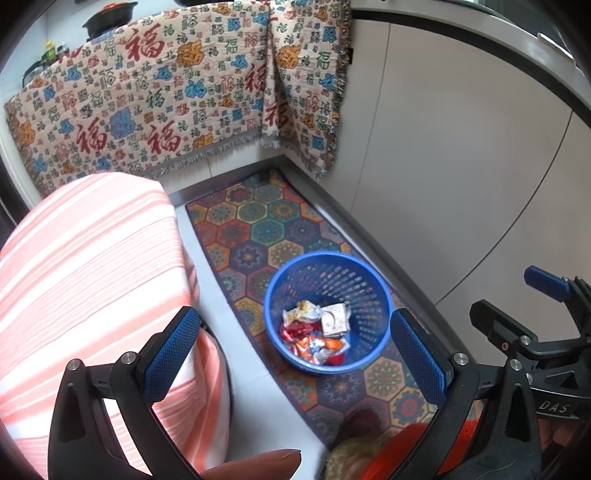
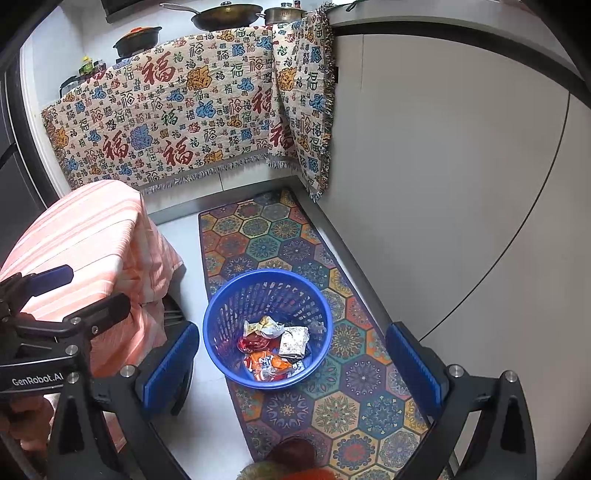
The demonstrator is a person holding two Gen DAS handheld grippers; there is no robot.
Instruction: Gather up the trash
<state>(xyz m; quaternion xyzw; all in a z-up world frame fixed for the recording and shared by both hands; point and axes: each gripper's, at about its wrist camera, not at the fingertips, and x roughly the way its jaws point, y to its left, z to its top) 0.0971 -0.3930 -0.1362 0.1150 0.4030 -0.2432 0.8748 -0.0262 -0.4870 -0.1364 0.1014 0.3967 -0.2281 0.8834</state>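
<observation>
Both the left gripper point(image 1: 295, 350) and right gripper point(image 2: 291, 363) hang spread wide and empty above the blue basket point(image 2: 221, 325), which holds crumpled wrappers point(image 2: 275, 347) on the patterned mat point(image 2: 351, 369)

Counts of what showed in the kitchen corner

There was one blue basket point(image 2: 236, 354) on one patterned rug point(image 2: 354, 398), and in it about four crumpled wrappers point(image 2: 271, 363), though the pile was too tangled for a sure count. One printed cloth point(image 2: 177, 122) hung over the counter point(image 2: 424, 22), which carried three pans: a frying pan point(image 2: 225, 16), a steel pot point(image 2: 282, 14) and a dark lidded pot point(image 2: 136, 38). One striped cloth point(image 2: 92, 243) covered something. Two grippers showed, left point(image 1: 291, 354) and right point(image 2: 291, 365), each with two blue pads.
</observation>
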